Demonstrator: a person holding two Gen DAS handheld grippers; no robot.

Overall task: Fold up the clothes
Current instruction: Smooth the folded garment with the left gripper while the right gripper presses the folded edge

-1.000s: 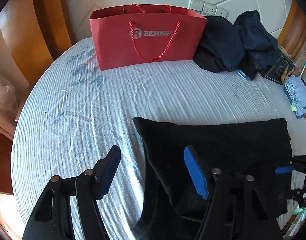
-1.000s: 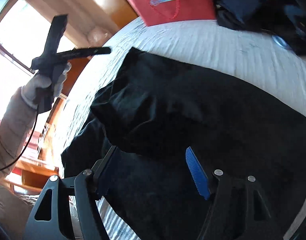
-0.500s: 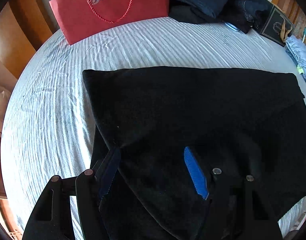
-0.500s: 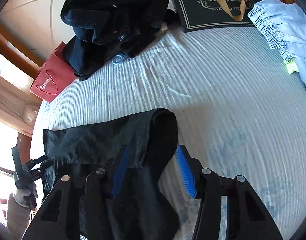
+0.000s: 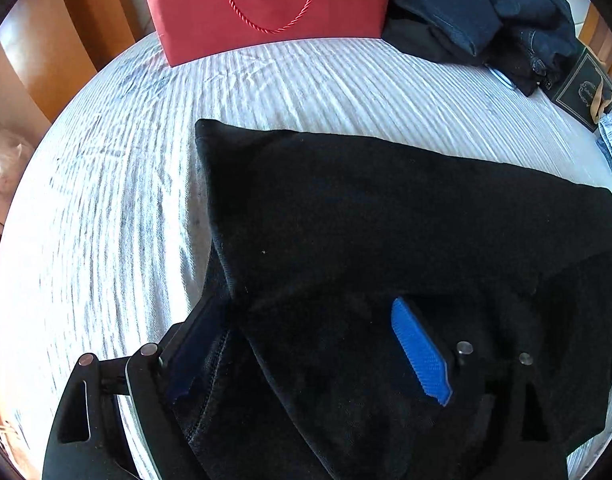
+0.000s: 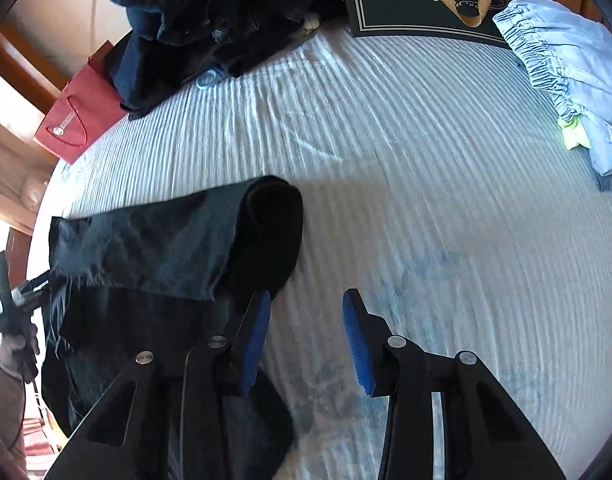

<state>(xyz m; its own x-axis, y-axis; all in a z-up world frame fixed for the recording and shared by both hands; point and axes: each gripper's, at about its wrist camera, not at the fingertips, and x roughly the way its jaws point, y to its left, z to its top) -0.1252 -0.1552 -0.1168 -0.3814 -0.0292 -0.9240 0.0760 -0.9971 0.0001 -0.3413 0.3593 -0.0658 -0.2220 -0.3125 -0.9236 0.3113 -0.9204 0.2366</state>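
Striped bed sheet [image 5: 106,240]: black garment [image 5: 385,220] lies on it, one fold laid over. Left gripper [image 5: 306,356] just opened wide, cloth under spread jaws, seemingly released. Right gripper [image 6: 306,340] just narrowing, nothing between jaws, beside garment's rolled end [image 6: 274,224]. Next: regrasp edge, second fold.

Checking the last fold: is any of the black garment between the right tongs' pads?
No: the right tongs frame only bare striped sheet; the black garment lies beside them.

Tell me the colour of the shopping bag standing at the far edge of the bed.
Red, with a red rope handle: the shopping bag shows best in the left wrist view.
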